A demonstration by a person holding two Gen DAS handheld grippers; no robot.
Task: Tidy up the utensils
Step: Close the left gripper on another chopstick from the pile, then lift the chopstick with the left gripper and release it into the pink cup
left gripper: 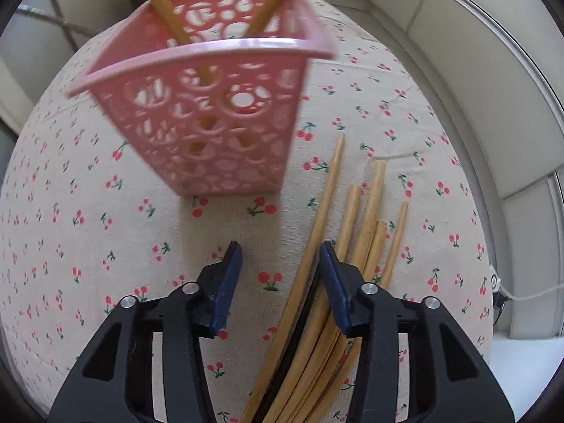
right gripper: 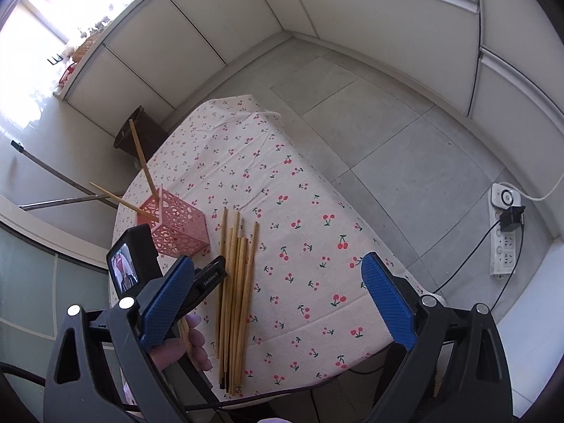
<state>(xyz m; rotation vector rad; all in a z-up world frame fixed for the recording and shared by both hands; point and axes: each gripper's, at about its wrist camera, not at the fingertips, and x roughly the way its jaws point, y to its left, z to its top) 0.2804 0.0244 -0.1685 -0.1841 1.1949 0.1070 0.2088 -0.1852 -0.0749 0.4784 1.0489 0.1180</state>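
Nearest the left wrist camera, the left hand-held gripper [left gripper: 280, 250] has blue pads partly spread, with bare cloth and one chopstick lying between them; neither pad presses on anything. Its right finger overlaps a loose bundle of wooden chopsticks [left gripper: 356, 232] on the cherry-print surface [left gripper: 88, 229], and their lower ends are cut off by the frame. Just beyond stands a pink perforated basket [left gripper: 218, 105], slightly blurred, holding two chopsticks [left gripper: 160, 3] whose tops run out of view. In the right wrist view, the right hand-held gripper [right gripper: 278, 264] is nearest, its blue pads spread wide and holding nothing. Only this view shows the whole bundle of chopsticks [right gripper: 236, 289] lying side by side, just beside the basket [right gripper: 179, 229], plus the surface's edges [right gripper: 317, 335], a tiled floor [right gripper: 387, 123] and a power strip [right gripper: 504, 232]. The left hand-held gripper [right gripper: 211, 275] appears here half hidden behind the near finger, with the person's fingers [right gripper: 194, 342] under it.
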